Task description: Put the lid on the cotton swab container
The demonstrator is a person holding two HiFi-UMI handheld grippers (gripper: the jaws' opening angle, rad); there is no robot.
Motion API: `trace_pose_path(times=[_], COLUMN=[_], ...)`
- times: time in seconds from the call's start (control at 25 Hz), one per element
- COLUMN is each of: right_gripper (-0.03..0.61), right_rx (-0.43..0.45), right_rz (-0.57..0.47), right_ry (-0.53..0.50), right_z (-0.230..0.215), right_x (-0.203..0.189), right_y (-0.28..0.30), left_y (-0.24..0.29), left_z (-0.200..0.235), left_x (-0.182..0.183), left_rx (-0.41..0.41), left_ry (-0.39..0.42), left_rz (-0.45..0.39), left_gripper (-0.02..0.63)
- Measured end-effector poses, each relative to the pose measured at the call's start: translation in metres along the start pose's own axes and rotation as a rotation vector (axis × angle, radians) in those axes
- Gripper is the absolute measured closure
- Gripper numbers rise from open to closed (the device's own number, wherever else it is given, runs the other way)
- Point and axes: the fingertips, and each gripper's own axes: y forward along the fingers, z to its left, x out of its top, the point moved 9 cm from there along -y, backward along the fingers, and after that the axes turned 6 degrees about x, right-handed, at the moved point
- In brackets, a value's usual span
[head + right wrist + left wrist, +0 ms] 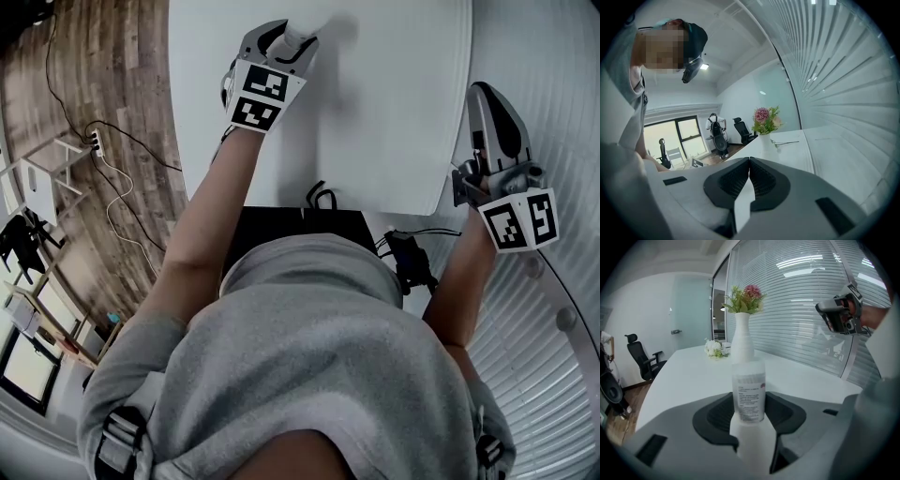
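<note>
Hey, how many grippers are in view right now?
2. The left gripper is over the table, shut on the container; the right gripper is by the table's right edge, shut and empty.

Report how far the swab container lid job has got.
Done: nothing that shows; no separate lid appears in any view. In hand: the left tool grips a clear labelled container. The right tool is shut and empty. Remaining: fetch the lid and fit it. The container's top is lost against the vase behind it.
</note>
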Motion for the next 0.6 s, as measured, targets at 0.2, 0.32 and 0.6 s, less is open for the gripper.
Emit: trace_pose_path(times=[0.2, 0.32, 0.6], right_gripper=[0.552, 0.552, 0.552], right_rx=[-0.015, -0.013, -0.011], right_rz=[-0.004, -0.009, -0.008], right_ry=[0.002, 0.003, -0.002], right_z=[-0.003, -0.004, -0.002], right_x=[0.0, 0.0, 0.003], right_y=[-0.004, -0.004, -0.002], left_y=[0.012, 0.02, 0.037], left_z=[0.005, 0.006, 0.015], left_x=[0.006, 0.007, 0.0], left_rx=[0.003, 0.007, -0.009], left_ry=[0.01, 0.013, 0.042], left_rz=[-0.01, -0.011, 0.031], left_gripper=[0.41, 0.41, 0.417])
